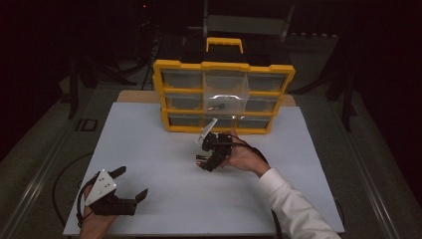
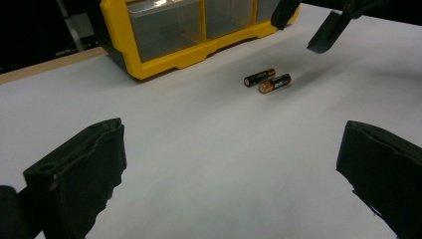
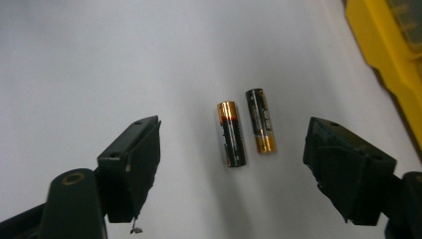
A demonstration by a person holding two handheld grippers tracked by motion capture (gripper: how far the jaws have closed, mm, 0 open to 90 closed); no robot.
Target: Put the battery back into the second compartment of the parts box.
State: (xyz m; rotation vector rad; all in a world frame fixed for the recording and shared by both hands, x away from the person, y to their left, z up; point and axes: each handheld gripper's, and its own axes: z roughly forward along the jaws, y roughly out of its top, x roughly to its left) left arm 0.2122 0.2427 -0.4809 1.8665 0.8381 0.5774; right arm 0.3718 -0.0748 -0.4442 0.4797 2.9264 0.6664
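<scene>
Above, in the high view, the right gripper (image 1: 203, 160) hangs near the desk's (image 1: 149, 149) middle, before the yellow plastic drawer organiser (image 1: 223, 94); the left gripper (image 1: 130, 184), jaws agape and empty, rests at the near-left corner. Left gripper view: two black-and-copper cylindrical batteries (image 2: 266, 80) lie far ahead. Right gripper view: both batteries lie side by side between the wide, empty jaws, long axes parallel to the pads.

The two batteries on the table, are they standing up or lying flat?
Lying flat. Both batteries rest on their sides, side by side on the white table, copper ends pointing opposite ways, between the right tongs' open jaws, untouched.

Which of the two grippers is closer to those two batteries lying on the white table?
Right. The right gripper hangs just above the batteries, open jaws on either side. The left gripper rests far off, near the table's front left corner.
</scene>
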